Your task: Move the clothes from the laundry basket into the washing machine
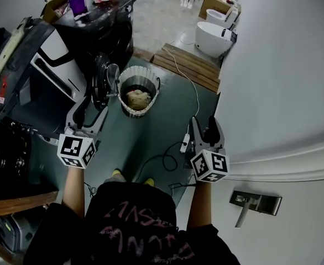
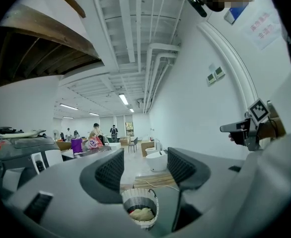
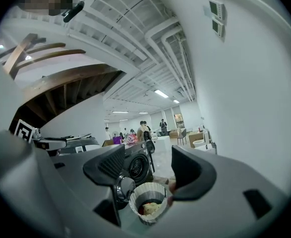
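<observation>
A white slatted laundry basket (image 1: 137, 90) stands on the green floor with a beige garment (image 1: 139, 99) in it. To its left is the dark washing machine (image 1: 104, 43), its round door (image 1: 102, 80) swung open. My left gripper (image 1: 90, 114) is open and empty, held short of the basket, below and left of it. My right gripper (image 1: 204, 127) is also open and empty, off to the basket's right. The basket (image 2: 140, 206) shows between the left gripper's (image 2: 144, 170) spread jaws, and the basket (image 3: 148, 201) and machine (image 3: 135, 166) show between the right gripper's (image 3: 148, 165).
A white power strip with a black cable (image 1: 185, 142) lies on the floor between the basket and my right gripper. A wooden pallet (image 1: 189, 66) and a white tub (image 1: 214, 37) lie beyond. A white wall (image 1: 283, 93) runs along the right.
</observation>
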`<state>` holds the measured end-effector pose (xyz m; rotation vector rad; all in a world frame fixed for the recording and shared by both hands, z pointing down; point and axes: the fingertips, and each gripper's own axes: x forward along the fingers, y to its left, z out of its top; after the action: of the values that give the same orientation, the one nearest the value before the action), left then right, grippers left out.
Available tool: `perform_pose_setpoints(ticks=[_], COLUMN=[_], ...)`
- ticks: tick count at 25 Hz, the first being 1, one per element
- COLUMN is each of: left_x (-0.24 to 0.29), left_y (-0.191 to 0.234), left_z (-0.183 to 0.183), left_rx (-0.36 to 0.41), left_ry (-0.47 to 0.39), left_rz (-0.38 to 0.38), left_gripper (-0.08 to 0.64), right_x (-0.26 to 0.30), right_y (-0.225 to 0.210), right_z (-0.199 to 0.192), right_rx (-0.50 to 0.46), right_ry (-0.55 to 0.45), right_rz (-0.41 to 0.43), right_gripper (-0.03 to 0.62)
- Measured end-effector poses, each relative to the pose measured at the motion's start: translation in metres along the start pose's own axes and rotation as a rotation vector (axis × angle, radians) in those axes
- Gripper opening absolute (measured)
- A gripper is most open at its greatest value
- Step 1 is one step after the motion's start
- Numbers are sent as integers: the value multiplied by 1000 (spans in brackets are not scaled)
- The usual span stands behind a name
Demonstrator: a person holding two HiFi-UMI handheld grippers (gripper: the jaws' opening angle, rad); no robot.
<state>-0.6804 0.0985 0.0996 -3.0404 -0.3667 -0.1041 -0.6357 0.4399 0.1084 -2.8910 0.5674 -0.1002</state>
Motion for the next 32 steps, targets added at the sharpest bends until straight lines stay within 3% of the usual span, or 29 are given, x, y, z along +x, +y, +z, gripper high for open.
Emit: perform_pose_setpoints(ticks=[8, 16, 22, 32], left_x=[29, 90, 171, 331], left_y=[-21, 5, 53, 187], left_z=[-8, -20, -41, -60], left_rx=[-6, -12, -59, -120], left_ry=[16, 11, 30, 72], left_rz=[8, 16, 12, 15], left_gripper=[275, 275, 275, 275], right_x=[20, 83, 172, 397], right_y=[-32, -48, -57, -31], right_z=[-5, -17, -23, -14], right_rx=[-8, -8, -20, -68], right_ry=[28, 34, 50, 102], right_rz=[24, 32, 28, 69], right_gripper=[296, 296, 296, 295])
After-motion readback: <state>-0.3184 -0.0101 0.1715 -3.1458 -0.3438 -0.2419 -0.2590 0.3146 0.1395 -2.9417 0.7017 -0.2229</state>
